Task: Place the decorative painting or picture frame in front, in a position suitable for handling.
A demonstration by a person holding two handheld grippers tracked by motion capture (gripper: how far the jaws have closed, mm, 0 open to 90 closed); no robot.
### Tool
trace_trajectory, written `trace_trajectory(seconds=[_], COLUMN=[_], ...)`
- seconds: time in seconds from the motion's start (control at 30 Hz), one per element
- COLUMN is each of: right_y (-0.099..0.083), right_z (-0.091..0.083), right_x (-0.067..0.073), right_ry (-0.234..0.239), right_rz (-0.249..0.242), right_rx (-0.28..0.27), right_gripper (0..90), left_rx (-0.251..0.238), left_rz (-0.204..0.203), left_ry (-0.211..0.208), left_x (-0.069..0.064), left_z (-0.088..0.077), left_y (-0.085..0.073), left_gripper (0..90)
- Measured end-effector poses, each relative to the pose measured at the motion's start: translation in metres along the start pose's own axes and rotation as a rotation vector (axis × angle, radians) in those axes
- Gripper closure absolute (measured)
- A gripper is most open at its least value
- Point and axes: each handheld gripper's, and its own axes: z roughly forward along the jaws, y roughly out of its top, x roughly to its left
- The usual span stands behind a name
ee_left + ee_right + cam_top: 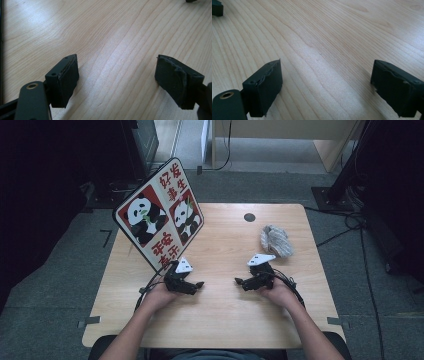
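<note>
Both my tongs rest low on the surface, near edge: left tongs and right tongs, tips facing each other, jaws released, nothing between them. Panda bag stands far left, just beyond the left tongs. Grey bundle lies far right, near the right tongs. Neither touched; I judge nothing started, all work left.

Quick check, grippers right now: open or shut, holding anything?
Left gripper: open, jaws wide apart, nothing between them, over bare table.
Right gripper: open, jaws wide apart, holding nothing.
</note>
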Motion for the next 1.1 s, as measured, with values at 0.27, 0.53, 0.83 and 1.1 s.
trace_trajectory(seconds=[0.27, 0.53, 0.83, 1.1], right_y=[0.0, 0.0, -0.0001, -0.0001], right_z=[-0.0001, 0.0, -0.0002, -0.0002], right_x=[0.0001, 0.0002, 0.0005, 0.0005], right_ry=[-0.001, -0.002, -0.005, -0.005], right_rz=[0.002, 0.003, 0.006, 0.005], right_rx=[0.001, 0.001, 0.002, 0.002], right_gripper=[10.3, 10.3, 10.1, 10.1], left_rx=[0.005, 0.005, 0.004, 0.005], left_rz=[0.0, -0.002, -0.005, -0.015], left_ry=[0.005, 0.007, 0.012, 0.021], left_x=[-0.0006, -0.0009, -0.0017, -0.0027], left_z=[0.0001, 0.0002, 0.0004, 0.0004], left_y=[0.0003, 0.0004, 0.0005, 0.0004], left_gripper=[18.5, 18.4, 18.3, 17.9])
